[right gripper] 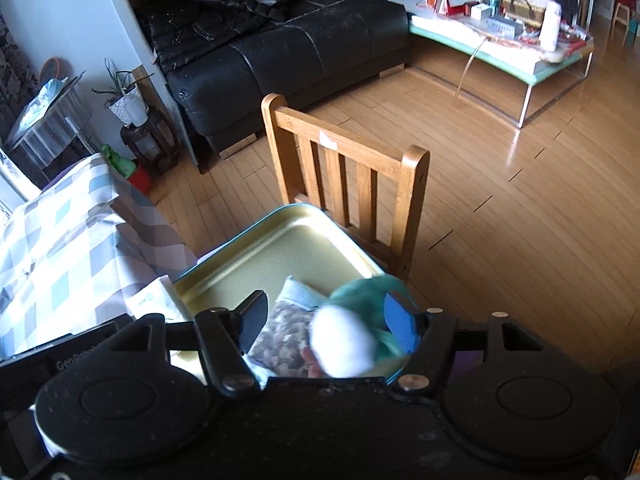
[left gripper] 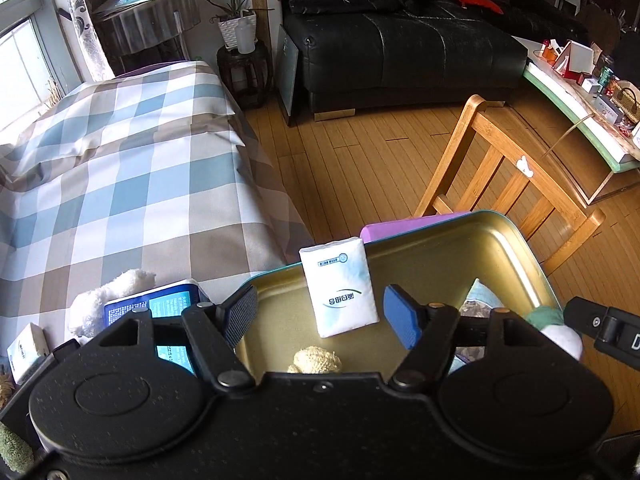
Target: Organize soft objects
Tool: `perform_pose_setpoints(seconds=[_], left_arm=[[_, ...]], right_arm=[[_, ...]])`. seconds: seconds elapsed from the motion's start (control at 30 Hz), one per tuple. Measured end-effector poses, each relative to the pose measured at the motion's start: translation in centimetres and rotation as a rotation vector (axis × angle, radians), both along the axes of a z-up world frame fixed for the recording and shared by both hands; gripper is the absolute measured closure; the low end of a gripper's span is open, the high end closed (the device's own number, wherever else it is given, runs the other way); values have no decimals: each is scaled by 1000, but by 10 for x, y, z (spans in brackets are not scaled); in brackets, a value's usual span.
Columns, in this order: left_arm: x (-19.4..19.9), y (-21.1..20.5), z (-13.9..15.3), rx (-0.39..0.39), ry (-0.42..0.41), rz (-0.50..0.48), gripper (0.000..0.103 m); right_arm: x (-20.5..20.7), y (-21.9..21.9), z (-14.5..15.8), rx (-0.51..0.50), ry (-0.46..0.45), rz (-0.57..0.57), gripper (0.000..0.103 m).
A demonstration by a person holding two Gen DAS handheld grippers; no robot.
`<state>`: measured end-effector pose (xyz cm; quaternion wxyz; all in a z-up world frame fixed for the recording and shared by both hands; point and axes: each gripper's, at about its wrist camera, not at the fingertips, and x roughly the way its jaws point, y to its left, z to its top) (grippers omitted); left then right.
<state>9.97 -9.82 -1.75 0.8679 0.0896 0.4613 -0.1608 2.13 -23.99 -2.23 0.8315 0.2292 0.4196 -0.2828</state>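
Note:
A gold metal tin (left gripper: 472, 252) with a teal rim sits on a wooden chair. My left gripper (left gripper: 320, 316) is open above it, and a white tissue pack (left gripper: 340, 286) is between its fingers, free of both pads. A beige knitted piece (left gripper: 318, 360) lies in the tin below. My right gripper (right gripper: 326, 318) is open over the tin's (right gripper: 280, 248) near corner; a blurred green and white plush (right gripper: 352, 332) is between its fingers, beside a patterned pouch (right gripper: 284, 334). A white plush (left gripper: 108, 300), a blue pack (left gripper: 160, 304) and another tissue pack (left gripper: 26, 350) lie on the checked cloth.
A table with a blue, brown and white checked cloth (left gripper: 120, 184) is on the left. The wooden chair back (right gripper: 344, 176) rises behind the tin. A black sofa (left gripper: 400, 52) and a cluttered glass coffee table (right gripper: 500, 48) stand farther off on the wooden floor.

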Motion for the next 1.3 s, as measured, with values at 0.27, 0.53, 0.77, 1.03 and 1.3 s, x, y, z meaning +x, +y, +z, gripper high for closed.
perform_pose_setpoints(seconds=[0.27, 0.53, 0.77, 1.03, 1.3], left_arm=[[-2, 4, 0, 2, 1, 4, 37], [-10, 14, -2, 14, 18, 18, 37], [-21, 34, 1, 27, 23, 43, 37], [-31, 77, 10, 51, 14, 106, 37], [-42, 141, 16, 105, 4, 206, 37]], right_arm=[[-3, -5, 0, 3, -4, -15, 39], [-2, -1, 0, -6, -3, 0, 39], [-2, 1, 1, -20, -9, 16, 39], [1, 11, 3, -55, -12, 58, 39], [3, 26, 6, -103, -27, 108, 38]])
